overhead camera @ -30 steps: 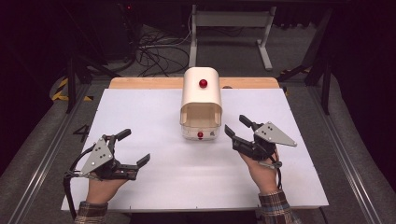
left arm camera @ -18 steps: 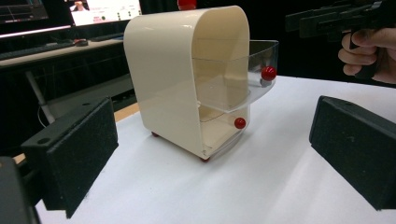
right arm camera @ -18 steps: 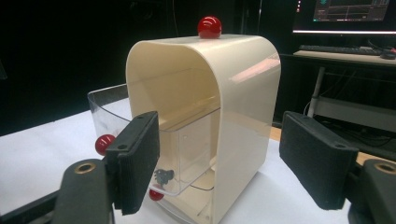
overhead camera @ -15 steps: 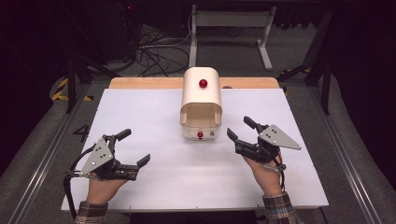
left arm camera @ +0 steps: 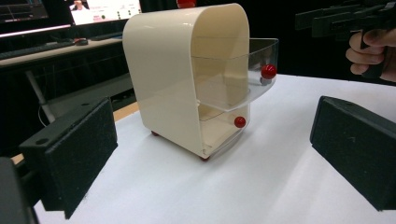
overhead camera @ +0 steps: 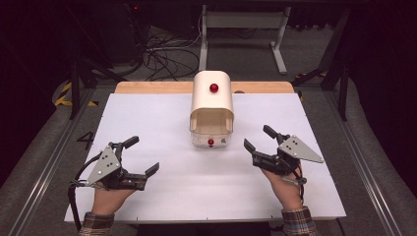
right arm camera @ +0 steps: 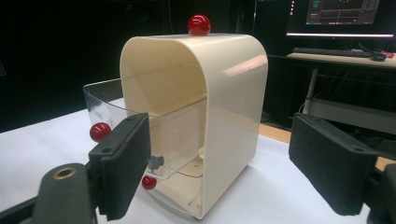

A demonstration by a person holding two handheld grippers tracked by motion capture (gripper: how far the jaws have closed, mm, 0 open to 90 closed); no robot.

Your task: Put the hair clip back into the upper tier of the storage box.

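You have one cabinet (overhead camera: 212,105) on the bench (overhead camera: 147,123), cream, with two clear drawers and three red knobs: one on top (overhead camera: 214,87), one on the upper drawer (left arm camera: 268,71), one on the lower drawer (left arm camera: 240,122). The upper drawer (right arm camera: 140,126) stands pulled out; the lower one is only slightly out.

You hold two grippers. Your left gripper (overhead camera: 142,156) rests on the bench with its jaws wide and nothing between them; the cabinet sits ahead of those jaws, well apart, a little toward the left jaw in the left gripper view. Your right gripper (overhead camera: 256,138) also has its jaws wide, with nothing pressed between the pads. They have just been opening. In the right gripper view the cabinet stands just ahead between the jaws, and the upper drawer's knob (right arm camera: 100,131) shows just beside the left jaw, apart from it.

Against a second ago, your right gripper has drawn back a little from the cabinet's front and its jaws stand wider. Your left gripper lies where it was, and the cabinet has not shifted.
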